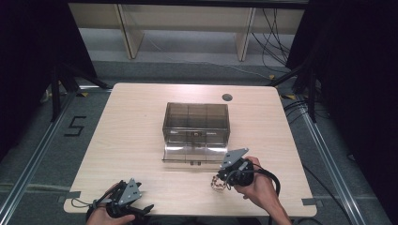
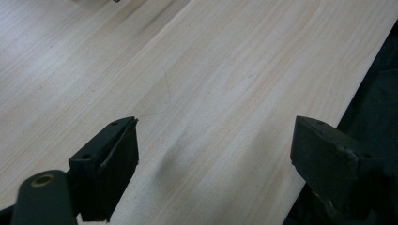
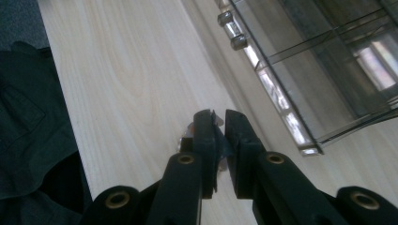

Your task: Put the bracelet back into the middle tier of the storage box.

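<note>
A smoky clear plastic compartment box (image 1: 195, 123) stands in the middle of the table, its front flap (image 1: 192, 153) folded down onto the wood. Just right of the flap's front edge, my right gripper (image 1: 221, 178) is shut on a small pale item (image 1: 217, 183) held close above the table. In the right gripper view the jaws (image 3: 219, 122) pinch that thin, shiny item (image 3: 187, 133), with the box (image 3: 319, 70) to the upper right. My left gripper (image 1: 143, 209) lies open at the table's front left edge; nothing is between its fingers (image 2: 213, 140).
The light wooden table (image 1: 131, 122) has a round cable hole (image 1: 227, 97) behind the box. Dark floor, metal rails and loose cables surround it. In the left gripper view the table's edge runs close on the right.
</note>
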Tool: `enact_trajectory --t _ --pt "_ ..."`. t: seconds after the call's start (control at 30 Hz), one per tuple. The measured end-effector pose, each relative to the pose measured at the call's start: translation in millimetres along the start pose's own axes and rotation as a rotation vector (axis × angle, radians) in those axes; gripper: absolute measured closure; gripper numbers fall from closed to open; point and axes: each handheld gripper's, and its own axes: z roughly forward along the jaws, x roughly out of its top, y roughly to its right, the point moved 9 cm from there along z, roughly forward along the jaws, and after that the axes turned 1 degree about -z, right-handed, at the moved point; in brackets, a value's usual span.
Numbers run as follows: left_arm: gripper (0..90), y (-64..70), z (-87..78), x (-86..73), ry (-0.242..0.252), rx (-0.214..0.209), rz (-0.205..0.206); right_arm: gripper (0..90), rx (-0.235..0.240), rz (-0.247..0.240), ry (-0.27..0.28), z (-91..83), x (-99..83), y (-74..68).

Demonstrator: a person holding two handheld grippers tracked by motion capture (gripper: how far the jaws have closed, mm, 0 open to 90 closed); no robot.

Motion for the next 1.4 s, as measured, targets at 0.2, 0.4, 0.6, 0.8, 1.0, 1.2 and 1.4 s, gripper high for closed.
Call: enact_trajectory --t 0.2,0.4,0.6,0.8,1.0,1.2,1.4 --pt "15.4 0.3 -0.1 0.1 0.005 0.004 -0.018 84.0 -0.018 -0.027 -0.006 -12.2 5.1 4.8" --pt "15.4 -0.1 -0.3 -0.3 -0.001 0.002 -0.010 84.0 -0.049 -0.036 0.004 -33.3 16.8 12.1" --pt "15.4 0.4 -0.5 0.0 0.003 -0.001 -0.017 84.0 -0.062 -0.030 0.006 -43.2 25.7 14.4" --pt "15.4 1.0 0.0 0.4 0.006 -0.003 -0.018 84.0 -0.045 -0.062 0.013 -49.0 37.4 16.0" --pt "15.4 0.9 -0.2 0.4 0.007 0.001 -0.020 84.0 -0.040 -0.061 0.016 -51.2 45.0 20.1" --pt "15.4 0.7 -1.0 -0.6 -0.009 -0.016 0.010 84.0 -0.024 -0.068 0.007 -57.6 53.9 22.2" --pt "15.4 -0.3 -1.8 -1.0 -0.012 -0.005 0.005 84.0 -0.027 -0.084 -0.003 -62.9 63.3 25.7"
